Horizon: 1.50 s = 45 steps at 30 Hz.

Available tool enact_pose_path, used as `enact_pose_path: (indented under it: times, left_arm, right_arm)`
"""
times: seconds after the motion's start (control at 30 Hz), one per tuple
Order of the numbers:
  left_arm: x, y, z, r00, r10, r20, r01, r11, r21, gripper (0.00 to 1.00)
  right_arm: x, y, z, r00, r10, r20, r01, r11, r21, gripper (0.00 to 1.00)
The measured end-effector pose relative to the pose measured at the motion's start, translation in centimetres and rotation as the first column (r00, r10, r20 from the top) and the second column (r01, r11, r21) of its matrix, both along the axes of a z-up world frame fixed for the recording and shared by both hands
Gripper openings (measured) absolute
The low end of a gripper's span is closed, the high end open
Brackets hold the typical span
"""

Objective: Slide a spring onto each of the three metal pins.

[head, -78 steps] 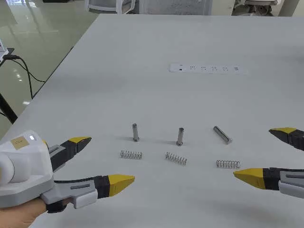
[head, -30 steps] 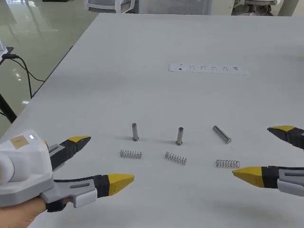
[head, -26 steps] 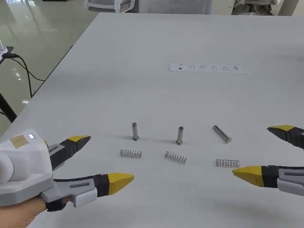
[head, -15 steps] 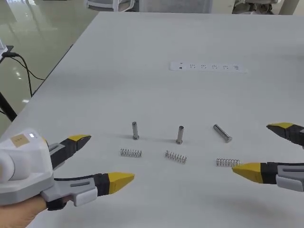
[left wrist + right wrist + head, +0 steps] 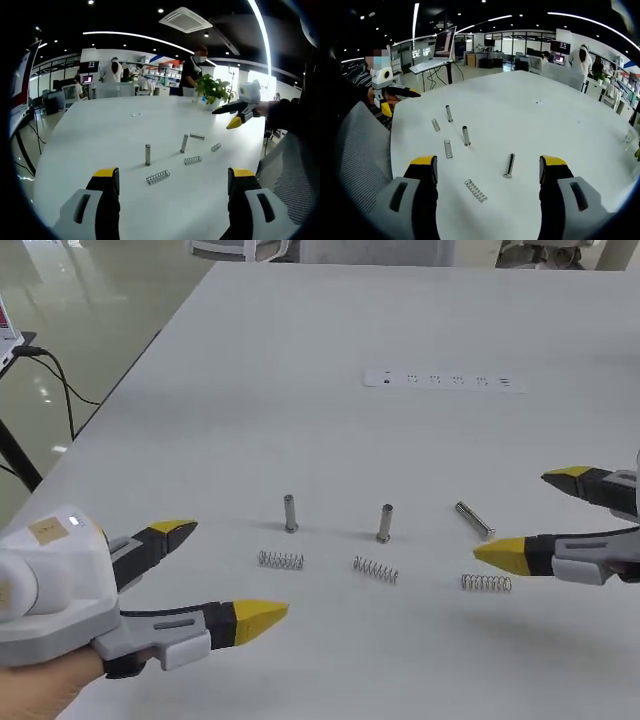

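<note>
Three metal pins stand in a row on the white table: a left pin (image 5: 290,512) and a middle pin (image 5: 385,523) upright, the right pin (image 5: 473,520) lying flat. In front of each lies a spring: left (image 5: 281,560), middle (image 5: 376,570), right (image 5: 486,583). My left gripper (image 5: 225,572) is open at the near left, short of the left spring. My right gripper (image 5: 520,515) is open, hovering just right of the lying pin and above the right spring. The right gripper view has the lying pin (image 5: 509,165) and a spring (image 5: 476,190) between the jaws.
A white power strip (image 5: 443,381) lies flat farther back on the table. The table's left edge (image 5: 120,380) drops to a floor with a black cable (image 5: 60,380). In the left gripper view people stand beyond the table's far end.
My right gripper has moved forward and leftward, closer to the lying pin and over the right spring. The left gripper, pins and springs have stayed put; the head camera shifted slightly.
</note>
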<state>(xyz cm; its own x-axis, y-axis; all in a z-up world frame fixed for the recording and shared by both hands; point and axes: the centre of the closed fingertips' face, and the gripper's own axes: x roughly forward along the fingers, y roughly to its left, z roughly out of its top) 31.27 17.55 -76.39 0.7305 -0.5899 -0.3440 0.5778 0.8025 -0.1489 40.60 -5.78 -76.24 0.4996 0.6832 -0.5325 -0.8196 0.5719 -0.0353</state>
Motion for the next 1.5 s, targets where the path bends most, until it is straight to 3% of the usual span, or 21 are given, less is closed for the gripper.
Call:
enact_pose_path:
  times: [0.67, 1.03, 1.5]
  left_arm:
    - [-0.1, 0.0, -0.1, 1.0, -0.002, -0.004, 0.002, 1.0, 0.004, 0.89]
    - [-0.1, 0.1, -0.2, 1.0, 0.001, -0.01, -0.001, 1.0, 0.003, 0.89]
    - [0.0, 0.1, -0.4, 1.0, 0.003, -0.019, -0.003, 1.0, 0.001, 0.88]
  right_arm:
    - [4.3, 1.1, -3.4, 0.996, -0.053, -0.077, 0.046, 0.995, -0.088, 0.67]
    - [5.6, 1.0, -5.2, 0.99, -0.1, -0.101, 0.082, 0.982, -0.168, 0.51]
    - [6.6, 1.1, -6.9, 0.98, -0.147, -0.133, 0.113, 0.966, -0.233, 0.32]
